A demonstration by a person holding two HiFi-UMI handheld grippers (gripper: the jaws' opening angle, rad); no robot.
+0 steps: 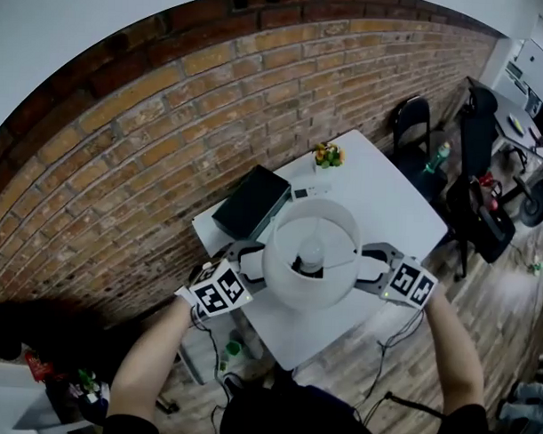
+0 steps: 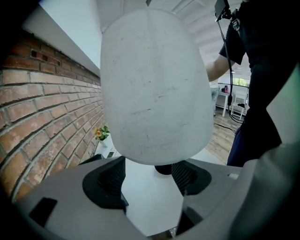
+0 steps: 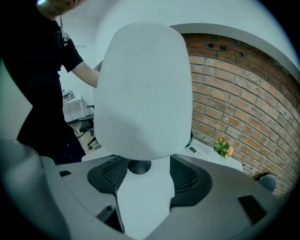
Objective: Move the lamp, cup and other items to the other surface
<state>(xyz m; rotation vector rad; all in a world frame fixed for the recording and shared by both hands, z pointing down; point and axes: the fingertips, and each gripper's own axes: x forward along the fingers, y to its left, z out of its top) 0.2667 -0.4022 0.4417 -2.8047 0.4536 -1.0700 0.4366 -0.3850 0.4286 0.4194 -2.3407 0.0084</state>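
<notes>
Standing wide apart, fingers (image 2: 108,182) of the left gripper (image 1: 248,262) and right gripper (image 1: 373,267) pinch nothing. Each pair is set against one flank of the lamp (image 1: 311,249), white shade between them. Lamp is over the white table (image 1: 388,198) (base touching or not, I cannot tell). Beyond it: black box (image 1: 251,202), flower pot (image 1: 328,155). Cup unseen. Judged: lamp in hand, other items not yet handled.

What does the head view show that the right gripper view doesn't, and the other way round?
Only the head view: the light bulb inside the lampshade, and the left hand-held gripper beside it. Only the right gripper view: the dark stem under the shade. Both: the lampshade, the flowers, the brick wall.
</notes>
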